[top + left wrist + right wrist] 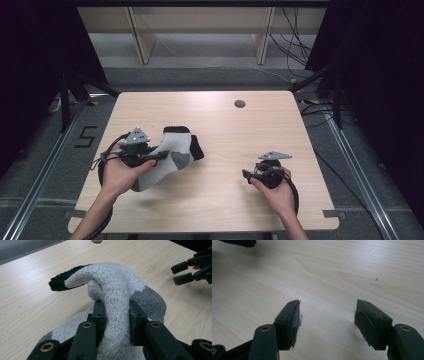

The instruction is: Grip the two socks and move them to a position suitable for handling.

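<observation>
Left gripper [159,155] clamped on a grey sock [172,150]; in the left gripper view the two black jaws pinch a raised fold of the light-grey knit between them, fabric bulging up and arching over just past the jaw tips. Beyond the fold the sock's black cuff [60,280] lies flat on the wood, ahead and to the left of the jaws; a darker grey heel patch [150,300] sits just to the right of the right jaw. From the high view, the sock runs from under the left hand [117,172] outward past the gripper, cuff end farthest from the hand, toe end tucked near the palm. Right gripper [246,175] well apart from the sock, held low over bare wood by the right hand [275,192]; its jaws stand spread with nothing between them, plain table visible in the gap in the right gripper view. Its jaw tips point toward the left gripper. Surface: light wooden table [225,130], pale grain, a round cable hole [240,104] near the far edge. Around it: grey carpeted floor, metal rails along both sides, black curtains left and right, wooden frame legs and loose cables beyond the far edge.
</observation>
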